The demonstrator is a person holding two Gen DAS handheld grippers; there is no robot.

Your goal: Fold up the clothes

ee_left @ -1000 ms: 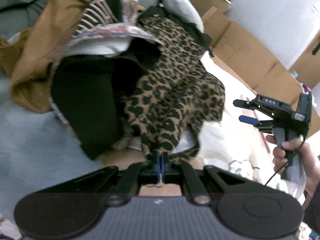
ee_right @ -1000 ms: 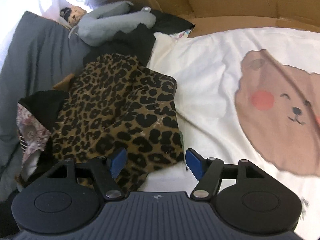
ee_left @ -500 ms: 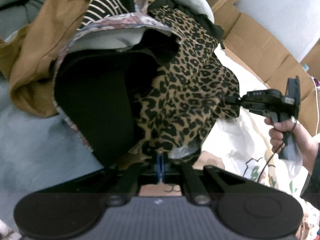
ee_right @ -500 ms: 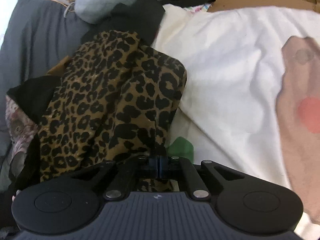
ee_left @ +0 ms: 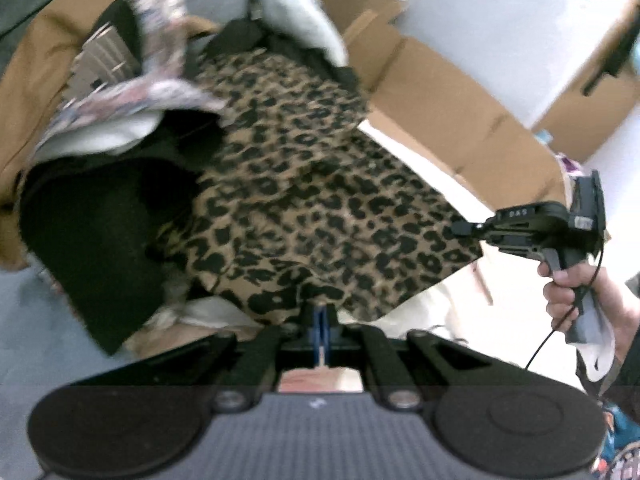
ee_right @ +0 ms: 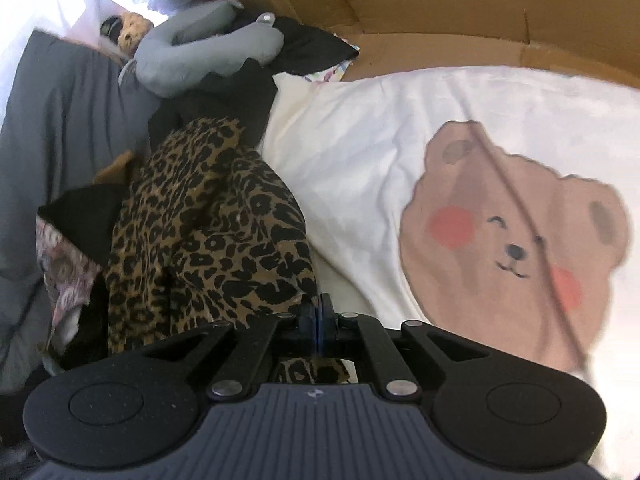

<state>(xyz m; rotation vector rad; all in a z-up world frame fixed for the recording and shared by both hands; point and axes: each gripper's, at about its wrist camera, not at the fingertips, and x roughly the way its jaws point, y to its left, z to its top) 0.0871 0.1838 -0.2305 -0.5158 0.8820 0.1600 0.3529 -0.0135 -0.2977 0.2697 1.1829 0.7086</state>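
Together, two grippers, left gripper (ee_left: 320, 322) and right gripper (ee_right: 319, 320), on one leopard-print garment (ee_left: 320, 200).

spotted cloth (ee_right: 208, 236) on the clothes pile (ee_right: 72, 248) at 9 o'clock | bear sheet (ee_right: 500, 220) at 3 o'clock, beside the cloth | cardboard (ee_right: 400, 4) behind, at 12 o'clock

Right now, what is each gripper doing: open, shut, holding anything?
Left gripper: shut on an edge of the leopard-print garment.
Right gripper: shut on another edge of the same garment.
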